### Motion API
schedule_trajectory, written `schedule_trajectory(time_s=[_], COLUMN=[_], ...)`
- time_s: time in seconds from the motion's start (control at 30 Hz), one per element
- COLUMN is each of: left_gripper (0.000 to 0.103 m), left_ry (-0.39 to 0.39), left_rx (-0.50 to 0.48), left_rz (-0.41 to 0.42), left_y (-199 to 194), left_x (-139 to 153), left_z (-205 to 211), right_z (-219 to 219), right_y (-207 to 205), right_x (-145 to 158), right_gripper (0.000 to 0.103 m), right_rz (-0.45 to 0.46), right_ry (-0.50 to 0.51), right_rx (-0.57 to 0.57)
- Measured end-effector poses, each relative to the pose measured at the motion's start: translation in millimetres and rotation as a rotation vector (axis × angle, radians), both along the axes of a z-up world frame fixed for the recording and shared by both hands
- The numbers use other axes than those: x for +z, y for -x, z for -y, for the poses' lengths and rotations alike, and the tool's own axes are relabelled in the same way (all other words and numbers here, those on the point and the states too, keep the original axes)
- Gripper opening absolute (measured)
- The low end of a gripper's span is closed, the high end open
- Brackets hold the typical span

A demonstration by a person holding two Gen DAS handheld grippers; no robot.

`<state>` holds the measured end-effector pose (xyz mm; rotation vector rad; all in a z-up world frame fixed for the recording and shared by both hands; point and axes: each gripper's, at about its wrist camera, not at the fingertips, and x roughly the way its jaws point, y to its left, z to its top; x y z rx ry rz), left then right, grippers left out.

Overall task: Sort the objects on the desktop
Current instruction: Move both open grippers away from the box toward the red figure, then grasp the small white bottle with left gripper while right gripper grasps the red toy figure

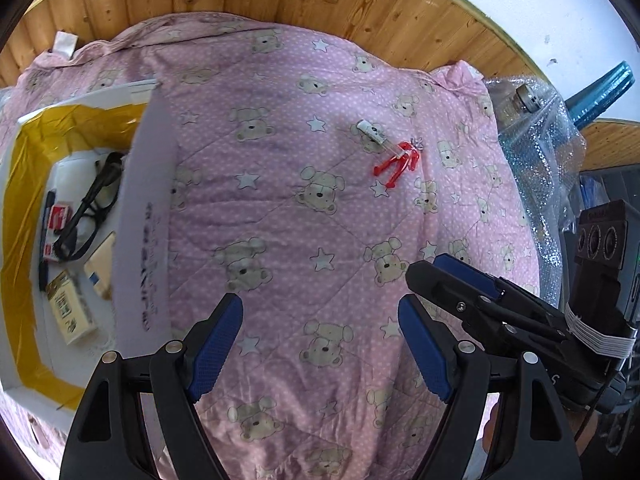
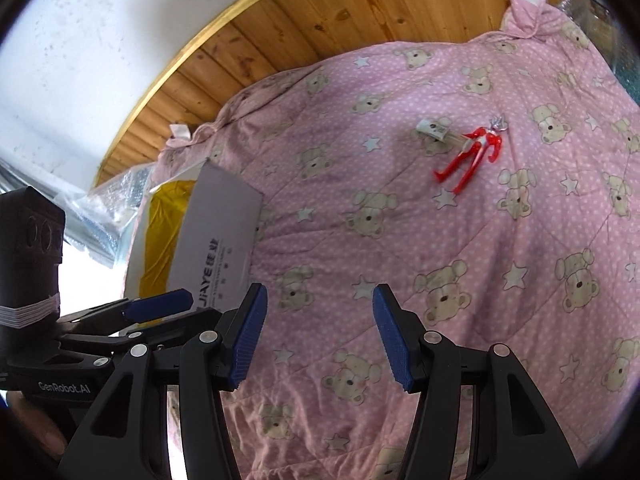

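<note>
Left hand-held gripper [image 1: 320,344] released, blue pads apart, nothing between, hovering above pink bear-print quilt [image 1: 280,208]. Right hand-held gripper [image 2: 318,332] likewise spread and empty (seen beside left one in left wrist view). Red toy figure [image 1: 396,166] lies on quilt, touching small white labelled tube [image 1: 372,131]. White box [image 1: 136,216] at left holds black glasses [image 1: 86,216], small packets.

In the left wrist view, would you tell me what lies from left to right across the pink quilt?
White box holding glasses → small white tube → red toy figure → bubble wrap.
</note>
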<state>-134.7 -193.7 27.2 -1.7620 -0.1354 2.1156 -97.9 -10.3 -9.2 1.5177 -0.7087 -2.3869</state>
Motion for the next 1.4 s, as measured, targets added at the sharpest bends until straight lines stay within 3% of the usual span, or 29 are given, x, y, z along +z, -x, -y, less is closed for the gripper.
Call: schedule_trajectory(time_s=[0.67, 0.97, 1.1, 1.3, 1.33, 1.4], left_gripper=[0.081, 0.081, 0.081, 0.081, 0.081, 0.081], left_ry=[0.058, 0.054, -0.009, -0.067, -0.070, -0.069], left_rx=[-0.079, -0.026, 0.042, 0.041, 0.030, 0.014], left_rz=[0.085, 0.101, 0.112, 0.141, 0.149, 0.163], left_y=[90, 129, 148, 174, 177, 181], left_x=[-58, -71, -70, -78, -82, -90], left_z=[-70, -69, -66, -96, -106, -123], right_z=[-82, -96, -100, -108, -110, -119], right_y=[84, 131, 138, 132, 130, 123], right_x=[-51, -93, -113, -127, -127, -128], right_gripper=[0.059, 0.059, 0.057, 0.031, 0.012, 0.009], right_rz=[0.060, 0.101, 0.115, 0.083, 0.081, 0.095], right_ry=[-0.024, -0.123, -0.166, -0.191, -0.191, -0.179], right_rx=[-0.188, -0.208, -0.200, -0.186, -0.185, -0.195])
